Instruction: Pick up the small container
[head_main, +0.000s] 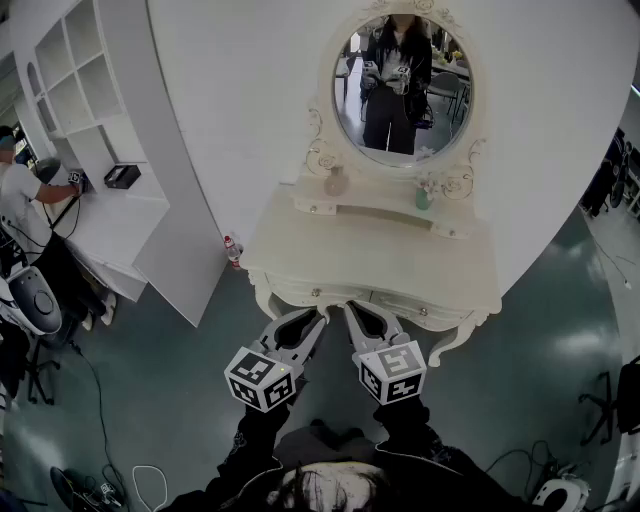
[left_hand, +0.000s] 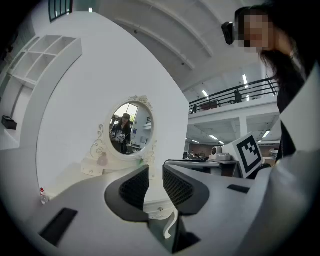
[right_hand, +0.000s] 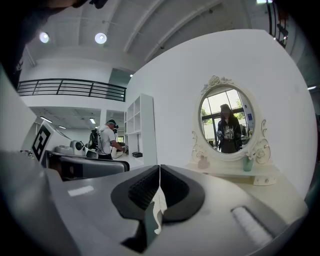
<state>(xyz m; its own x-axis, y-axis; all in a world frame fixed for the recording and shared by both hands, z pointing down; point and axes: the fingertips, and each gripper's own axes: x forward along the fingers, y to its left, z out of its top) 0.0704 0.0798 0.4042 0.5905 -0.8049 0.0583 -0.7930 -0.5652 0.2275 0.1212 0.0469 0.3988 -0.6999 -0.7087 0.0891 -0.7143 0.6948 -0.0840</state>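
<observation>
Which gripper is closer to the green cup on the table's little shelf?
Right. The right gripper is near the table's front edge, with the green cup ahead and a bit to its right; the left gripper is beside it, farther left.

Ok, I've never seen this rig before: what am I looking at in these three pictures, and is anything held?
There is no robot here: a person holds a gripper in each hand. The head view comes from a camera on their head, looking down. The other two cameras ride on the grippers and look along their fingers. The left gripper and right gripper are both closed and empty, in front of a white dressing table with an oval mirror. On its little shelf stand a pink bottle and a small green container.
</observation>
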